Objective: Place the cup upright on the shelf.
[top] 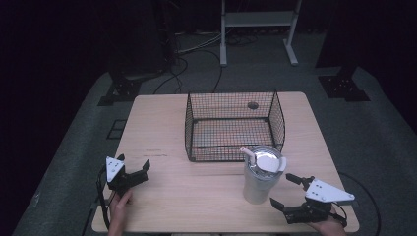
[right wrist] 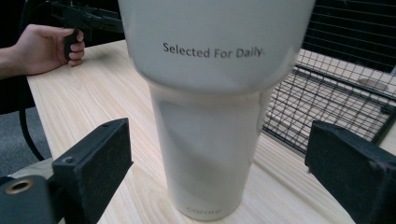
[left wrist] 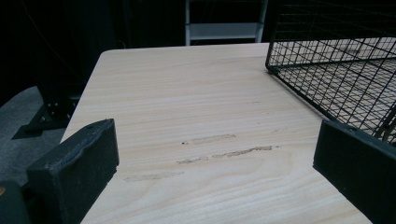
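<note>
We count one white tumbler (top: 260, 178), one wire basket (top: 234, 126) — and two grippers, left (top: 133, 169) and right (top: 286, 189), both wide open, empty.

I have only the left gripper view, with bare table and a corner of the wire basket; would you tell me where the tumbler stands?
Observer: The white tumbler stands upright on the table, outside the wire basket, by its near right corner.
Operator: Thank you. Are the right tongs on it?
Observer: No. The right tongs are open, aimed at its lower part and not touching it.
Operator: Does it have a lid?
Observer: Yes, with a pink straw sticking up through it.
</note>
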A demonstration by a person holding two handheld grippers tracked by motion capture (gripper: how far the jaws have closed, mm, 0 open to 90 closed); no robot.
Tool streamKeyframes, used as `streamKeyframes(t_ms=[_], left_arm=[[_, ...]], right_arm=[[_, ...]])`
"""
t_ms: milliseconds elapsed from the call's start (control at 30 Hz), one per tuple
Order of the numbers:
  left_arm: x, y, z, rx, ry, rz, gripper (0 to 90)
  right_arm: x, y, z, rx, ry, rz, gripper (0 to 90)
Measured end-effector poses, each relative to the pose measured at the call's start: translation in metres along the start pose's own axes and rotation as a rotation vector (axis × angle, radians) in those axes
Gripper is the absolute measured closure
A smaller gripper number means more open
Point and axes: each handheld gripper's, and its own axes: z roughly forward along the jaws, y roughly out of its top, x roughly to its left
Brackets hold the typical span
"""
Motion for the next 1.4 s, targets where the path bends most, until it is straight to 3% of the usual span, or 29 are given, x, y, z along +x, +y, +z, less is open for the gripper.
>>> streamKeyframes(t_ms=[567, 1400], left_arm=[[0.0, 0.0, 0.0, 0.001, 0.001, -0.002, 0.0], [0.0, 0.0, 0.0, 0.002, 0.002, -0.002, 0.0]], right_arm=[[0.0, 0.002, 0.026, 0.021, 0.026, -0.036, 6.6], [-0.002, 0.004, 0.053, -0.06, 0.027, -0.028, 6.5]])
